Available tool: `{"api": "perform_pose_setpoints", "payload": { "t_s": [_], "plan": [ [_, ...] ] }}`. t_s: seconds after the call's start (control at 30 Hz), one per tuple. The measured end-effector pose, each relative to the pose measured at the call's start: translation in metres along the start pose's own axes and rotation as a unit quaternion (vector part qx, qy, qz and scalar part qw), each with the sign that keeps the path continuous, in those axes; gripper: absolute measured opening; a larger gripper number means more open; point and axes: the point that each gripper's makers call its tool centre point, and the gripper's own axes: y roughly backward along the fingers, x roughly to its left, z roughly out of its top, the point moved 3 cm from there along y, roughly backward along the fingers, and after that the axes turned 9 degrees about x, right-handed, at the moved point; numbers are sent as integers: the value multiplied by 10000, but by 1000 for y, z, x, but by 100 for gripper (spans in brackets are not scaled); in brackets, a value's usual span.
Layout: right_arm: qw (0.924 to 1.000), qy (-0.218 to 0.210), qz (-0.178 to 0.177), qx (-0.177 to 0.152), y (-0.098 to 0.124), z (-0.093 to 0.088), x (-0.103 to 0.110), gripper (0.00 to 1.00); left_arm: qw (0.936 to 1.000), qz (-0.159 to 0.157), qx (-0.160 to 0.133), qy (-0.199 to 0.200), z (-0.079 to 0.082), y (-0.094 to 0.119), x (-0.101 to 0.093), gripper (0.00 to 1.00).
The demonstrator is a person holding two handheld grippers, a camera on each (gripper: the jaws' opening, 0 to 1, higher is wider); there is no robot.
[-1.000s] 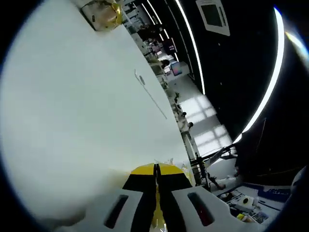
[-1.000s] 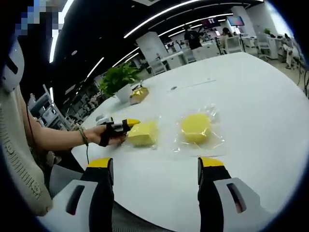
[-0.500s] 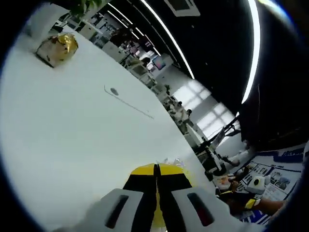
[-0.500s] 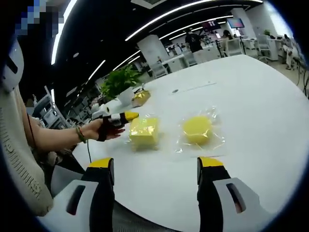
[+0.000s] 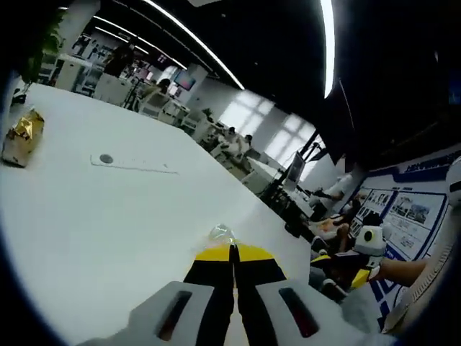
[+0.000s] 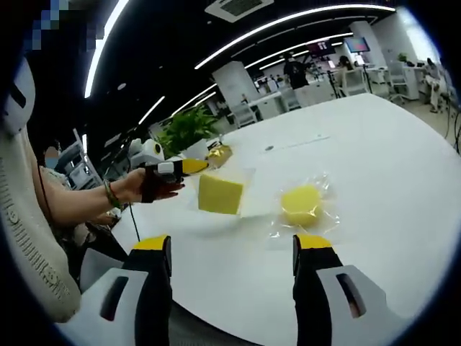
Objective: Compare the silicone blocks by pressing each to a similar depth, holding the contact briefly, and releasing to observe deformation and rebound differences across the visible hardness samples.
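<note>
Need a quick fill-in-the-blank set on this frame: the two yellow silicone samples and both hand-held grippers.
1. The left hand-held gripper holds the bagged square block ____ the table.
2. The round block lies in its ____ bag.
3. The right hand-held gripper has its jaws ____.
4. The foil-wrapped object on the table is ____ in colour.

Missing words: above; clear plastic; open; gold

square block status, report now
Left gripper shut on square block's bag, square block lifted. Right gripper open, idle. Round block bagged on table.
</note>
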Motion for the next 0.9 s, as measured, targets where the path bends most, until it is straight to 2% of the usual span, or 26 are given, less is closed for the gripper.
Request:
{"api": "perform_pose_setpoints", "payload": {
  "t_s": [0.23,0.43,0.6,0.77,0.9],
  "plan": [
    [9997,128,39,-207,10,7,7,64,9998,29,-31,-173,12,14,-16,0],
    [9989,264,55,-377,21,14,13,65,9982,-32,-70,-600,24,27,-45,0],
    [9976,493,90,-474,27,23,20,65,9957,-27,6,-930,27,34,-67,0],
    [9958,746,175,-493,31,32,27,67,9921,-185,80,-1237,27,43,-93,0],
    [9938,1022,319,-290,31,36,33,70,9891,-273,148,-1437,27,49,-109,0]
  ]
}}
